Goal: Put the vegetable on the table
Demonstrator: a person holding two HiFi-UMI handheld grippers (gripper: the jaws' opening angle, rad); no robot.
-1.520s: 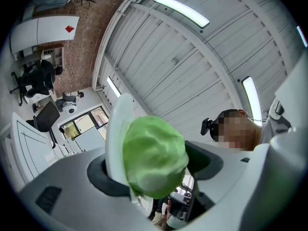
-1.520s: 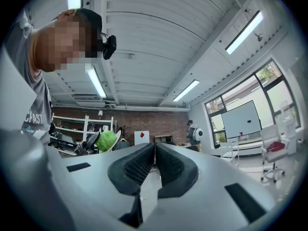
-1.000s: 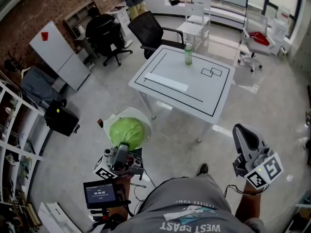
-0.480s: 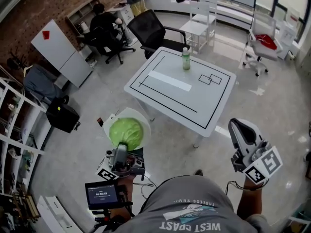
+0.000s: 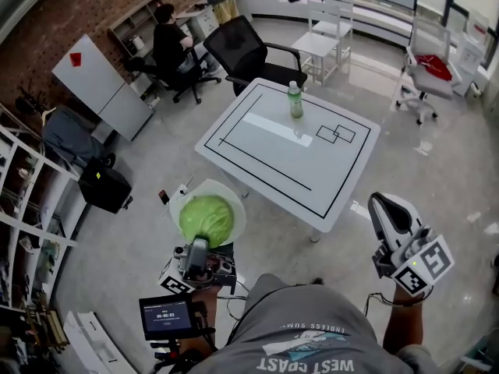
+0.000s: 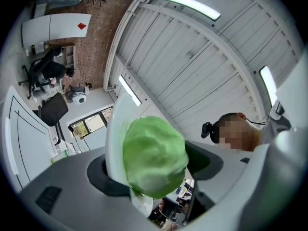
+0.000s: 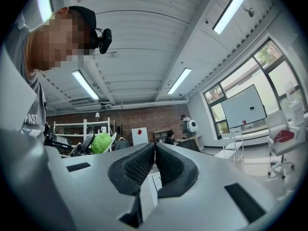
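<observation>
A green cabbage (image 5: 207, 218) lies on a white plate (image 5: 235, 202) that my left gripper (image 5: 197, 249) carries over the grey floor, short of the table. In the left gripper view the plate (image 6: 114, 137) stands on edge between the jaws with the cabbage (image 6: 154, 155) against it. The gripper is shut on the plate's rim. My right gripper (image 5: 387, 209) hangs at the lower right with its pads (image 7: 144, 165) together and nothing between them. The white table (image 5: 257, 158) with black line markings stands ahead, a green bottle (image 5: 295, 100) upright near its far edge.
A black office chair (image 5: 245, 49) stands behind the table and white chairs (image 5: 321, 29) further back. A person (image 5: 170, 41) sits at a desk at the far left. A black bag (image 5: 105, 189) and shelving (image 5: 23, 232) line the left side.
Both grippers have travelled forward with the person. The table sits lower and nearer in the head view. The plate with the cabbage stays in the left gripper's hold.
</observation>
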